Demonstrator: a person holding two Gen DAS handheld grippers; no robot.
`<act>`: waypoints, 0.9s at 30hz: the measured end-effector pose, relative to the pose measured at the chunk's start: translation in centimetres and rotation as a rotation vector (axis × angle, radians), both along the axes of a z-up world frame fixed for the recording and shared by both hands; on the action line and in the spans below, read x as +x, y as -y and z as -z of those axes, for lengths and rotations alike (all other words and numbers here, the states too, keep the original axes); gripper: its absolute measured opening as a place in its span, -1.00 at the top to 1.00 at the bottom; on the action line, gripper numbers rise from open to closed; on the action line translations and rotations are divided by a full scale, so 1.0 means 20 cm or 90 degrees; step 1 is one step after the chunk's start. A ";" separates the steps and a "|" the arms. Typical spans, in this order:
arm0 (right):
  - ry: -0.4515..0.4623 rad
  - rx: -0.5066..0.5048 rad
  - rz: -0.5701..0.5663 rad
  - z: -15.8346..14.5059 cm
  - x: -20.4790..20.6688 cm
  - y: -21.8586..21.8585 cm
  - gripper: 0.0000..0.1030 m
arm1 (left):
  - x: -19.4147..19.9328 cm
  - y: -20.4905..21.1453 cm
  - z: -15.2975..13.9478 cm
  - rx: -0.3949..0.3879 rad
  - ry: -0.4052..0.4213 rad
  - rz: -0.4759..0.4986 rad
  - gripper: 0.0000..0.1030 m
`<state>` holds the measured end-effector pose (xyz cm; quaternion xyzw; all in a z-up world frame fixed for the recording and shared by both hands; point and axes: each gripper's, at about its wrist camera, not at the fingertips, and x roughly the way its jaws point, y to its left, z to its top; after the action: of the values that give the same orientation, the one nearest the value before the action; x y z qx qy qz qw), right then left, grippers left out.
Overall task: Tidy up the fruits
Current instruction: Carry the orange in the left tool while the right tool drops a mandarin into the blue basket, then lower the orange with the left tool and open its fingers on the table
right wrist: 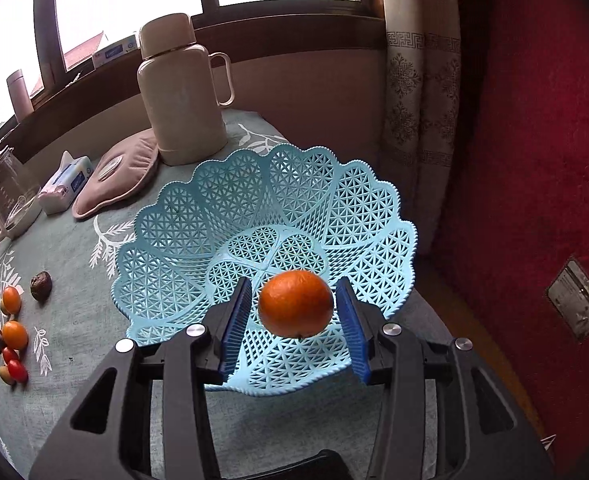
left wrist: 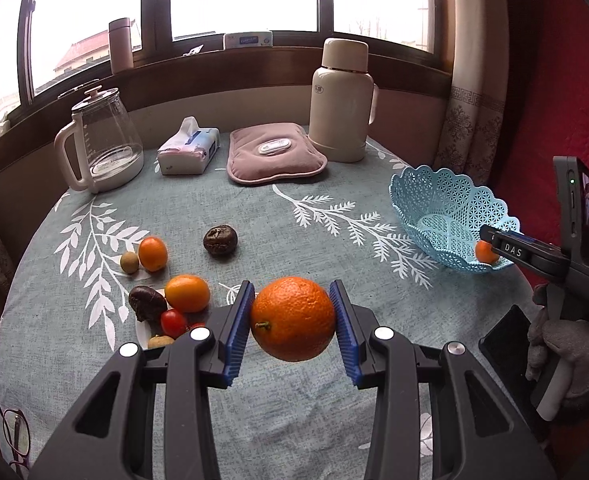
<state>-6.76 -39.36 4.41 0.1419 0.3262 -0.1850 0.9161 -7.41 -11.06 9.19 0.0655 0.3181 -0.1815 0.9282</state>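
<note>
orange [left wrist: 293,318], round, dimpled, stem-marked

A glass kettle [left wrist: 106,148] is standing at the counter's far left. A tissue pack [left wrist: 188,152] is lying beside it, then a pink heat pad [left wrist: 274,156]. A cream flask [left wrist: 342,100] is standing upright just beside the pad. Glasses [left wrist: 14,436] are resting at the near left edge.

Left tongs [left wrist: 293,320] clamped, right tongs [right wrist: 296,312] parted.
</note>
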 end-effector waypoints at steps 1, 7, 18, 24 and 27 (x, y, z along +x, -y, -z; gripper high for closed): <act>0.004 -0.006 0.002 -0.01 -0.01 -0.01 -0.15 | 0.01 0.01 0.00 -0.001 -0.002 0.003 0.23; 0.020 -0.014 0.004 -0.05 -0.03 -0.02 -0.17 | 0.03 0.09 0.01 -0.001 -0.007 0.013 0.23; 0.097 0.025 0.071 -0.20 -0.17 0.15 -0.32 | 0.15 0.30 0.04 -0.009 -0.031 0.047 0.23; 0.096 0.038 0.082 -0.19 -0.16 0.19 -0.32 | 0.23 0.50 0.03 -0.018 -0.040 0.089 0.23; 0.094 0.043 0.087 -0.18 -0.16 0.20 -0.32 | 0.24 0.61 0.03 -0.012 -0.030 0.120 0.23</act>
<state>-9.97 -43.36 7.93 0.2076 0.2531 -0.2249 0.9178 -2.62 -23.30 8.68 0.0817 0.3308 -0.2725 0.8998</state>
